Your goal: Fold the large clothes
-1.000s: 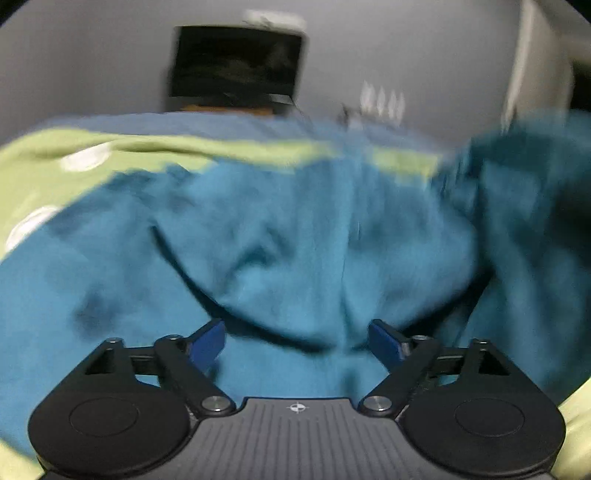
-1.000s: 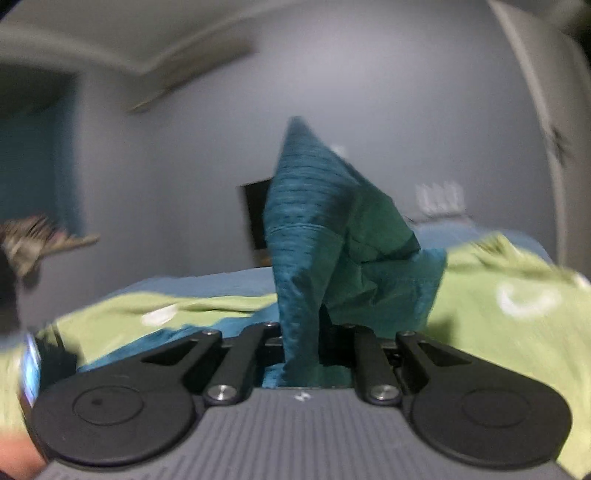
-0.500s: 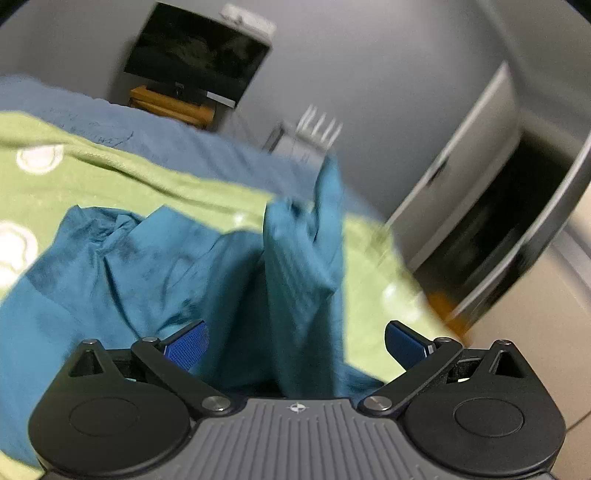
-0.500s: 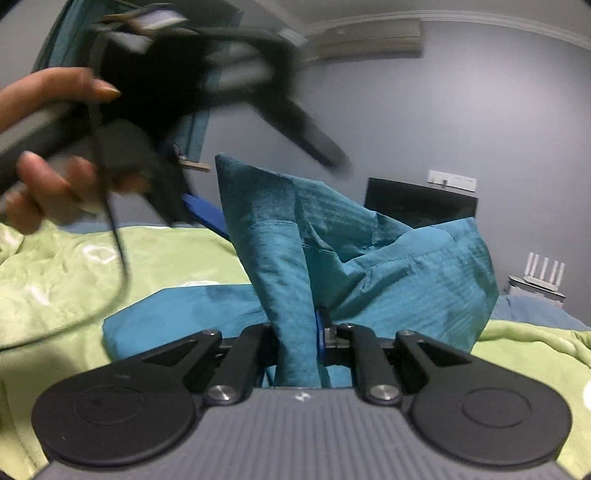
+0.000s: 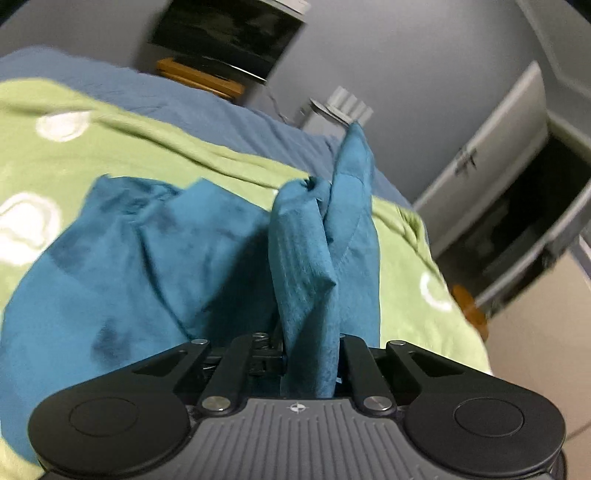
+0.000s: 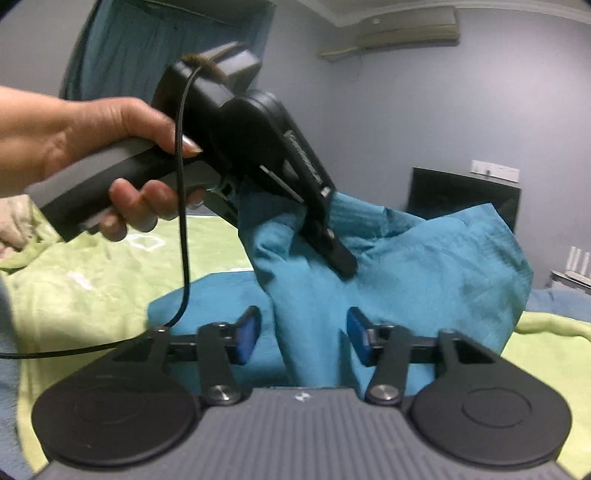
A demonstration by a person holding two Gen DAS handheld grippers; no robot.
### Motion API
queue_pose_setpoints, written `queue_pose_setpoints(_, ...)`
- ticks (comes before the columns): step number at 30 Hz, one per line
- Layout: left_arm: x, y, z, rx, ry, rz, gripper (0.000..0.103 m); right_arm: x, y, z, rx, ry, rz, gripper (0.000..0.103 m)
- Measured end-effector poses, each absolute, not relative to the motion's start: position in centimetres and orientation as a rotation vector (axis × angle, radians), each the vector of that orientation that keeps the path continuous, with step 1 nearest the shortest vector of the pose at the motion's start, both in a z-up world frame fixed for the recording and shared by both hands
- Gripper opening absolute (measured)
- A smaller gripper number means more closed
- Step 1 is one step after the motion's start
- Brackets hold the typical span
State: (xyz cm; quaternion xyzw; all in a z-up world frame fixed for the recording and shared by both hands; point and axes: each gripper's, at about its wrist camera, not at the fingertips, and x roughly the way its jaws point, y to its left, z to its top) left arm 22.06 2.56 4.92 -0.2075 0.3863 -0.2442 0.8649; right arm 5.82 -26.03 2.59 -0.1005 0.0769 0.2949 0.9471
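Observation:
A large teal garment [image 5: 147, 258] lies bunched on a green blanket [image 5: 92, 147] on a bed. My left gripper [image 5: 310, 354] is shut on a raised fold of the teal garment, which stands up between its fingers. In the right wrist view the same left gripper [image 6: 332, 251] pinches the lifted cloth [image 6: 424, 266], held by a hand [image 6: 110, 147]. My right gripper [image 6: 303, 336] is open, its blue pads [image 6: 247, 332] apart on either side of the hanging cloth.
A dark screen [image 5: 225, 33] on a wooden stand [image 5: 199, 79] stands at the wall beyond the bed. An open grey cabinet [image 5: 517, 206] is at the right. A curtain [image 6: 155, 48] hangs behind the hand. A black cable [image 6: 181, 221] dangles from the left gripper.
My left gripper has shut on the raised fold of the garment. My right gripper has opened and let go of the cloth it held.

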Motion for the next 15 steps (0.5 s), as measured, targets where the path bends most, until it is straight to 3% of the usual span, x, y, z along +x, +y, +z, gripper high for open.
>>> queue_pose_setpoints(7,21.4,9.6,3.3,-0.501,0.787,-0.358,0.009,6.7,-27.6,2.6,-0.131,0.242,0.669,0.056)
queue_pose_setpoints(15,20.6,17.8,-2.6,-0.681,0.799,-0.184,0.008,9.1,-32.6,2.7,0.167,0.349,0.552,0.056)
